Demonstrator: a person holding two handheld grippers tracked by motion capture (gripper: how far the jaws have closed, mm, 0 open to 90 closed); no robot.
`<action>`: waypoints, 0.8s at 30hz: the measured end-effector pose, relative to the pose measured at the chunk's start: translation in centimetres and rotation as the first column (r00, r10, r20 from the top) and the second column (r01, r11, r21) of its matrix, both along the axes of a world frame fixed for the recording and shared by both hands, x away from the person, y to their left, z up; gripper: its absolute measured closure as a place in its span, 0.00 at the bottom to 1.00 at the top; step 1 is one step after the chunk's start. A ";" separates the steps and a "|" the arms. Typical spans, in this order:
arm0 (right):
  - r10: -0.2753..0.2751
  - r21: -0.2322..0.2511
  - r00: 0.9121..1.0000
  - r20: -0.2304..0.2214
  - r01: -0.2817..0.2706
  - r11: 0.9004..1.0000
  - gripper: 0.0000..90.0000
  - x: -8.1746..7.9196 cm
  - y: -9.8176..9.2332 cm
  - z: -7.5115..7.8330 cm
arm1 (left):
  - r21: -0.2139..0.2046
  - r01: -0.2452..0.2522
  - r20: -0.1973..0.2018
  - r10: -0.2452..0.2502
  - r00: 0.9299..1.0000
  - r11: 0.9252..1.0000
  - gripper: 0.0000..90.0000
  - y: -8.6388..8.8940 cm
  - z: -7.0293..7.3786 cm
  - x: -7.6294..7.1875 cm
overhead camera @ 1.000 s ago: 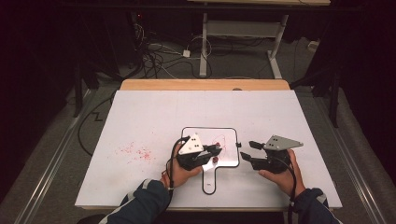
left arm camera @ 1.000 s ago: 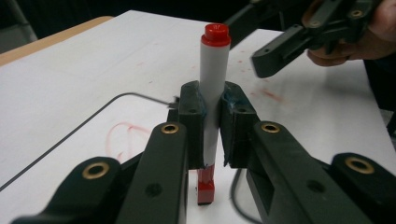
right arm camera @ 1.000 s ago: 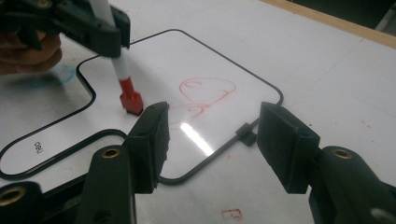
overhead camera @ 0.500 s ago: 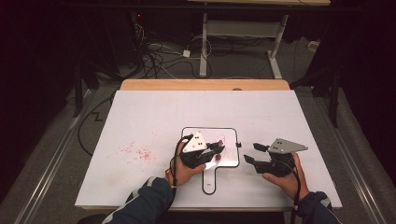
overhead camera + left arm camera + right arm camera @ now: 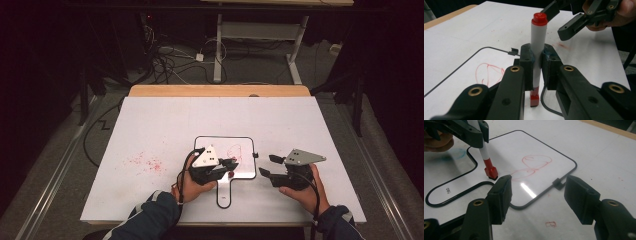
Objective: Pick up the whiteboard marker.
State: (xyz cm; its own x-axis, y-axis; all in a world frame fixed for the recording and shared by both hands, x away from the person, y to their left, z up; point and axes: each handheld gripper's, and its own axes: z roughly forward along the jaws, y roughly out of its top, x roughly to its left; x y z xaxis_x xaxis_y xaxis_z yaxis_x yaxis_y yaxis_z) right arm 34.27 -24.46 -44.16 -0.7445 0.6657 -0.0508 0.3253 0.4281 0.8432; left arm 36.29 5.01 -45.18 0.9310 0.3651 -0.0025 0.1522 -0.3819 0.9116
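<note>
Marker (image 5: 538, 50) stands upright in my left gripper (image 5: 537, 58), whose jaws are closed on its white barrel, the red cap on top and the red lower end just touching the small whiteboard (image 5: 210, 145) near the neck of its handle. In the high view the whiteboard lies on the tabletop (image 5: 150, 120) in front of me, with a red scribble (image 5: 531, 166) toward its 1 o'clock corner and some red specks on the tabletop at 9 o'clock from it. My right gripper (image 5: 537, 195) hovers at 3 o'clock from the board; its jaws have just been opening, they stand open now and nothing is between them. I judge the step is to work with the marker on the board, perhaps with help of the free gripper at the cap. To do it well, I should keep the barrel vertical and my left hand still, because a tilt would smear the surface or let the marker slip down through the pads. If my right jaws take the cap, they should come level from the side, centre on it, and close gently before any pull. The board is light, so I must press down a little so that it does not slide.
</note>
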 end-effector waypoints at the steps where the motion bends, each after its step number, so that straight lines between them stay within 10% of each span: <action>1: -0.002 0.002 1.000 -0.001 0.002 1.000 0.45 0.0 0.0 0.0 | -0.004 -0.002 0.001 0.002 1.000 1.000 0.88 -0.3 0.0 0.3; 12: 0.005 0.000 1.000 -0.005 -0.005 1.000 0.44 0.2 -0.1 -0.1 | -0.017 0.018 0.011 -0.018 1.000 1.000 0.88 -4.0 -0.1 2.6; 24: 0.007 -0.008 1.000 -0.005 -0.007 1.000 0.44 0.1 -0.1 -0.1 | -0.002 0.020 0.011 -0.020 1.000 1.000 0.88 -0.8 0.0 1.4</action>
